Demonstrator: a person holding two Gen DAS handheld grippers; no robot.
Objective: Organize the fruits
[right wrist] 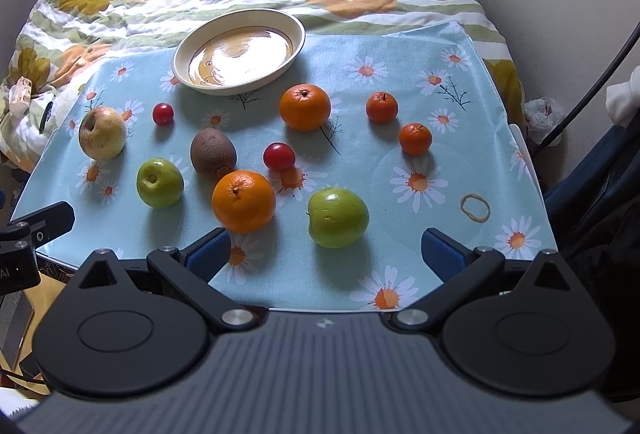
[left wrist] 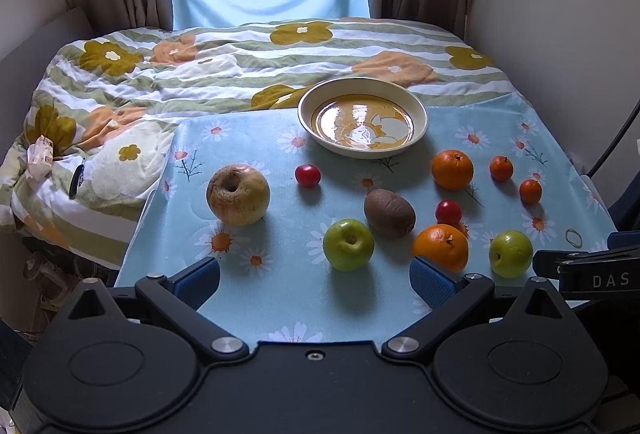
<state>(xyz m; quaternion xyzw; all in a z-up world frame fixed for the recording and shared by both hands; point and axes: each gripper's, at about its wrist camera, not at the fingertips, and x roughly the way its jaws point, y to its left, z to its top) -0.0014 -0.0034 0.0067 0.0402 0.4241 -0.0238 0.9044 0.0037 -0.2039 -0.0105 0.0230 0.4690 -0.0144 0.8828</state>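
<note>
Left gripper: my left gripper [left wrist: 314,280] has its blue-padded fingers spread wide apart, gripping nothing and touching nothing, held over the near edge of the bench.
Right gripper: my right gripper [right wrist: 326,254] is likewise spread wide and empty; the large green apple [right wrist: 338,217] lies just ahead, between the lines of its fingers, not touched.
Bench: pale blue daisy-print cloth [right wrist: 400,46] over the bench, set against a bed with a floral striped quilt [left wrist: 224,46].
Plate: cream shallow ceramic plate with an orange centre [left wrist: 363,122] at the far edge of the cloth, holding no fruit.
Fruit, left: wrinkled yellow-brown apple [left wrist: 238,194], small red cherry tomato [left wrist: 307,176], smaller green apple [left wrist: 348,244].
Fruit, centre: brown fuzzy kiwi [right wrist: 213,153] just beside the near large orange [right wrist: 243,201]; second red cherry tomato [right wrist: 279,156]; far large orange [right wrist: 305,107].
Fruit, right: two small tangerines [right wrist: 382,107] [right wrist: 415,138], apart from each other.
Obstruction: I see nothing standing between either gripper and the fruit.
Other: tan rubber band [right wrist: 475,207] lying flat, near right.
</note>
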